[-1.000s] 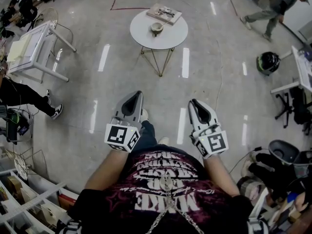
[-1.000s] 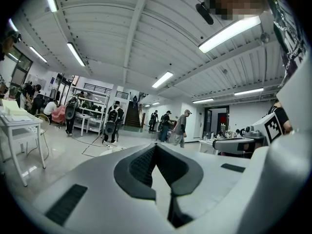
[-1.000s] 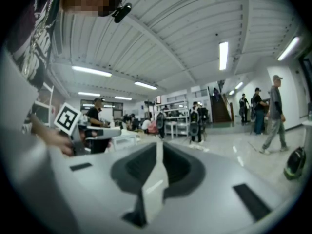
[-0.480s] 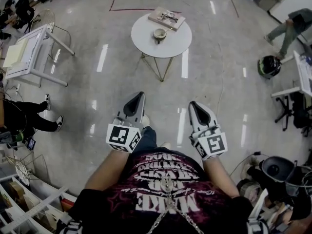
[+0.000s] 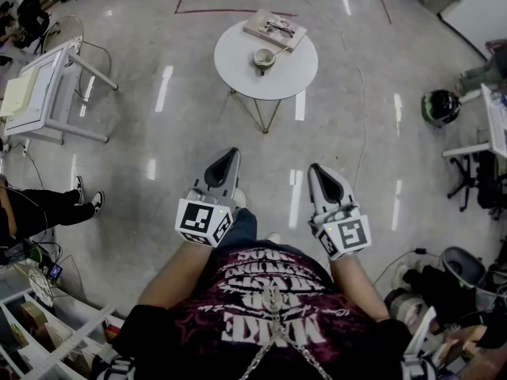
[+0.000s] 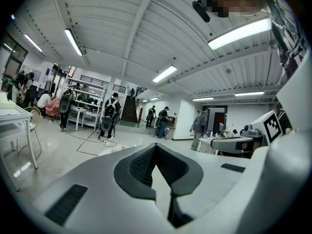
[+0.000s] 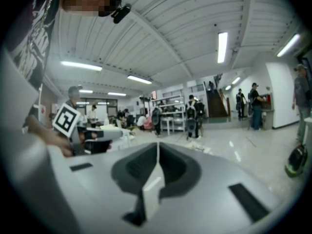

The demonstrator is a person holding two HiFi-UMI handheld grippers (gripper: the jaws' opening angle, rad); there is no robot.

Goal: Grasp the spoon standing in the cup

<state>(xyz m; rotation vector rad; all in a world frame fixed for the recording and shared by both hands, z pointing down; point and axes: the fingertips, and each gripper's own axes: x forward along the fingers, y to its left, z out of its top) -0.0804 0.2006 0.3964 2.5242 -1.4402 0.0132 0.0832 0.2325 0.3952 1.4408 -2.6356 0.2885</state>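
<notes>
Holding nothing, shut left hand-held gripper (image 5: 229, 154) and right hand-held gripper (image 5: 315, 169) face open floor (image 5: 269, 161) before table (image 5: 236, 60).

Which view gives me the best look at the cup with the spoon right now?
The head view: the cup sits on the round white table ahead, small but unobstructed, with the spoon sticking out to its right. Neither gripper view shows the cup; both look out across the room.

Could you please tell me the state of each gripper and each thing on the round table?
Left gripper: shut, empty.
Right gripper: shut, empty.
Cup: upright on the round table, untouched.
Spoon: standing in the cup, ungrasped.
Book: lying flat, closed.
</notes>
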